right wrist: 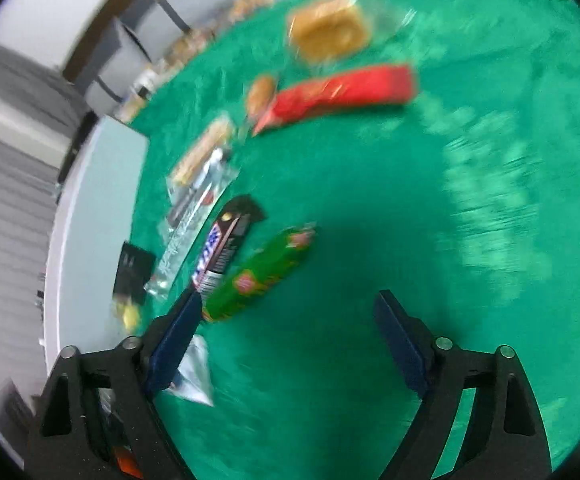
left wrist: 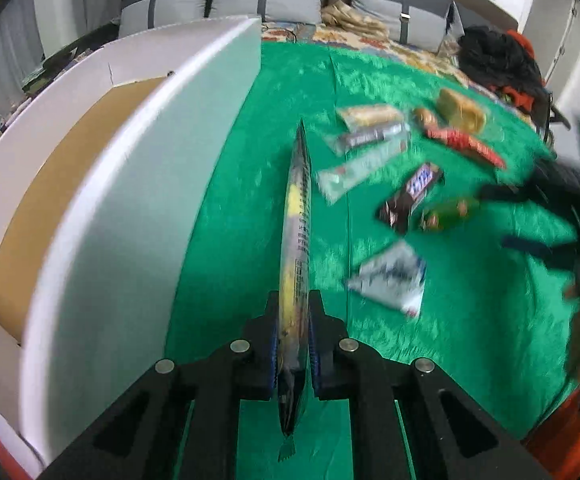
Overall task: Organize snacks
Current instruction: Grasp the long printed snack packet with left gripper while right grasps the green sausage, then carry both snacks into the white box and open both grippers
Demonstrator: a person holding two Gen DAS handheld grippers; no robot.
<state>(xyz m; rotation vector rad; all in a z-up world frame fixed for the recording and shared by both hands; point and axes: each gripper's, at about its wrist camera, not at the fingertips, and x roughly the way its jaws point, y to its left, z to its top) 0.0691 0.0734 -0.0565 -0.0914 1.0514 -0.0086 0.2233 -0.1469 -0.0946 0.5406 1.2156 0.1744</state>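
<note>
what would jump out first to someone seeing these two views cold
The left gripper is shut on a flat snack packet held edge-on, right beside the tall white box on the left. Past it, wrapped snacks lie scattered on the bright green cloth, the dark Snickers bar plainest. In the right wrist view the right gripper hangs open and empty, a green packet by its left finger.

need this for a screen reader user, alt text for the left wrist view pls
The left tool is shut on a flat snack packet held edge-on above a green cloth, beside a white cardboard box. More wrapped snacks, including a Snickers bar, lie scattered to the right.
</note>
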